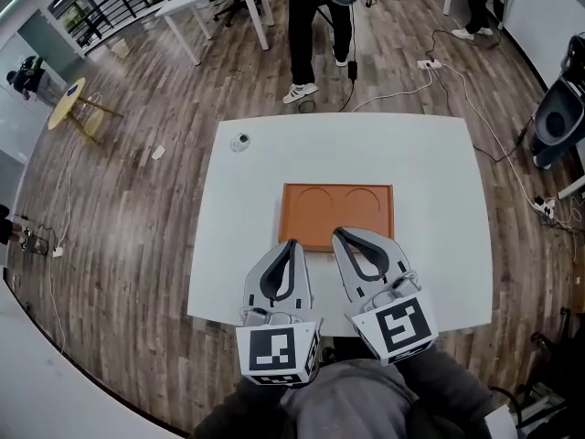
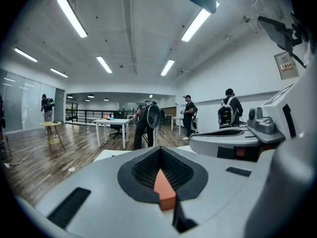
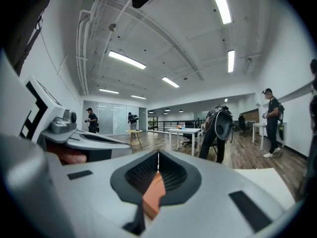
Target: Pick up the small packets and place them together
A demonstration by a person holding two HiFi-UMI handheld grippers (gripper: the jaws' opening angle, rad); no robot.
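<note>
Left gripper (image 1: 292,243), right gripper (image 1: 338,233), both closed

White table (image 1: 245,245), wooden floor (image 1: 128,236)

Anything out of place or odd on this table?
No packets are visible. The white table bears only an orange tray with two empty round recesses and a small round object near its far left corner. The left gripper and right gripper are shut, empty, at the tray's near edge.
</note>
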